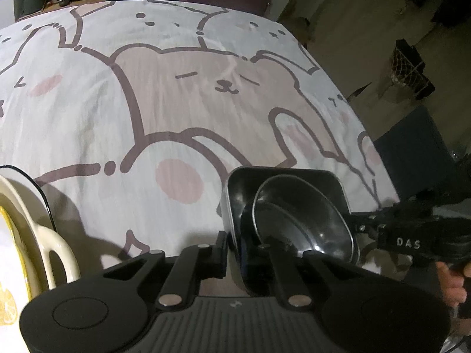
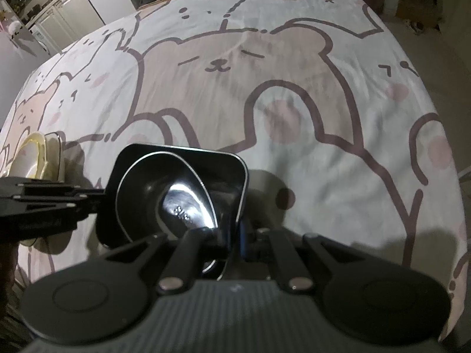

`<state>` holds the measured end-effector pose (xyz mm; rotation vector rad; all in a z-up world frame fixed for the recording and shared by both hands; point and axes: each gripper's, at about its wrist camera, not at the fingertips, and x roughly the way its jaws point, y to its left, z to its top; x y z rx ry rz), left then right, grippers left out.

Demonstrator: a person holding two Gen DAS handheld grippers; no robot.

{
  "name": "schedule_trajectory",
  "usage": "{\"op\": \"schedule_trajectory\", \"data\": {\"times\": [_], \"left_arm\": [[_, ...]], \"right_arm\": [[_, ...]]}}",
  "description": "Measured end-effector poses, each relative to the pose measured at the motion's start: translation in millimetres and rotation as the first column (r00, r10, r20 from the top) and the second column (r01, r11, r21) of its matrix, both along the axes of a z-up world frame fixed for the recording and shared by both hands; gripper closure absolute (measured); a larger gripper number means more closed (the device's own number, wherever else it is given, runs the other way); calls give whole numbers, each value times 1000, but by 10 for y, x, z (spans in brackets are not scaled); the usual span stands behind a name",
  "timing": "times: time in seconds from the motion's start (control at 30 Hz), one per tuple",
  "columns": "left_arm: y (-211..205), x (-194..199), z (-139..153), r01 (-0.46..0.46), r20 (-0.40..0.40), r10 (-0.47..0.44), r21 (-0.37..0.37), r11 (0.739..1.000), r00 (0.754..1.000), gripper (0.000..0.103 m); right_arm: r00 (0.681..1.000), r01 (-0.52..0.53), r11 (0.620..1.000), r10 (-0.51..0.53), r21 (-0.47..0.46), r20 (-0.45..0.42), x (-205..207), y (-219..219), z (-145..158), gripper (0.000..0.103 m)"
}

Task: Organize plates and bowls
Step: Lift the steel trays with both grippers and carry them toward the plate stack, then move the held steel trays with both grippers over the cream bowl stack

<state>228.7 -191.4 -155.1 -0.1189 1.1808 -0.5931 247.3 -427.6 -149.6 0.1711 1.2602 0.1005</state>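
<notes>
A black square bowl (image 1: pixel 282 179) with a round black bowl (image 1: pixel 303 214) nested in it is held tilted above the cartoon-bear cloth. My left gripper (image 1: pixel 235 250) is shut on the square bowl's near rim. My right gripper (image 2: pixel 232 235) is shut on the opposite rim of the square bowl (image 2: pixel 188 158); the round bowl (image 2: pixel 167 197) gleams inside it. The right gripper also shows in the left wrist view (image 1: pixel 365 220), reaching in from the right. The left gripper shows in the right wrist view (image 2: pixel 97 197), reaching in from the left.
A cream plate with handles and a yellow lemon pattern (image 1: pixel 32 235) stands at the left; it also shows in the right wrist view (image 2: pixel 38 156). The bear-print cloth (image 1: pixel 176 103) covers the table. Dark furniture (image 1: pixel 412 153) and floor lie past the right edge.
</notes>
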Motion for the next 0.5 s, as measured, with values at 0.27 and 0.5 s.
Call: {"op": "schedule_trajectory", "data": {"times": [0.27,0.5], "left_arm": [[123,-48,255,-11,33,12,-16,1000,999,95],[370,-112,473,-44,61,45,-23,999,997,98]], "right_arm": [[1000,12,1000,-12,7,29,-53,38,207,96],[997,6,1000,-7,13,72,-86,218,440,96]]}}
